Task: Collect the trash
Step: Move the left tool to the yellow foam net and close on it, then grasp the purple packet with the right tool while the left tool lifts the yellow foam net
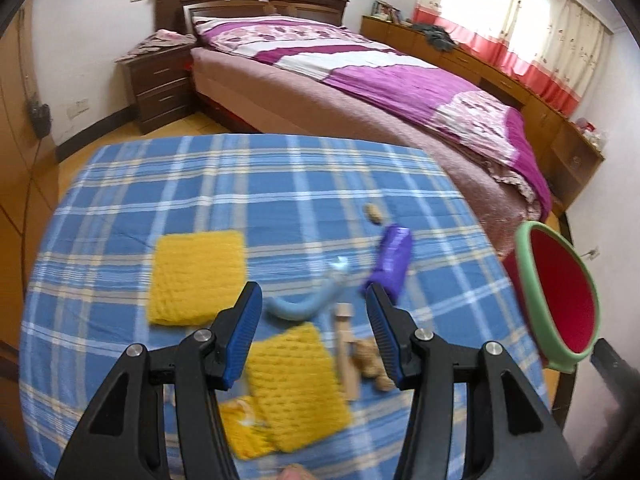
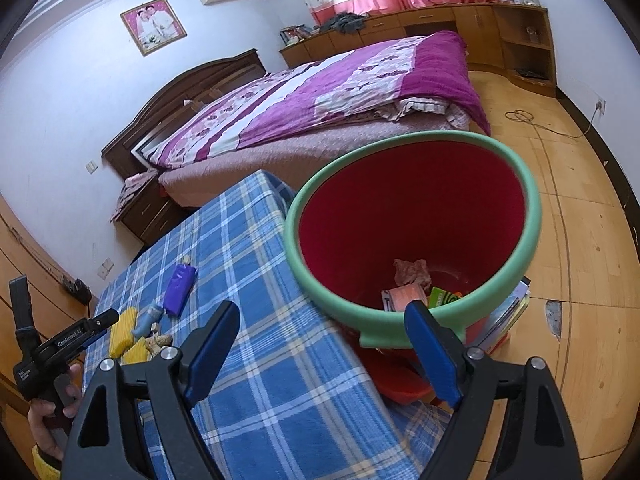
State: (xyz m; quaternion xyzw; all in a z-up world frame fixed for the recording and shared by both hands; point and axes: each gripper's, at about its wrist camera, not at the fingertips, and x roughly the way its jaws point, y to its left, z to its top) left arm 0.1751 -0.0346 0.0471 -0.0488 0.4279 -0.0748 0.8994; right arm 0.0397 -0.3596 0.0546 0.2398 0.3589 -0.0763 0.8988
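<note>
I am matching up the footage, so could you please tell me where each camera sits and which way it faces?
Left wrist: on the left gripper, open above the checked table, facing the bed; only its own fingers show.
Right wrist: on the right gripper, open, looking down into the red bin; the left hand shows.
Shared: table, bin, purple packet, bed.
</note>
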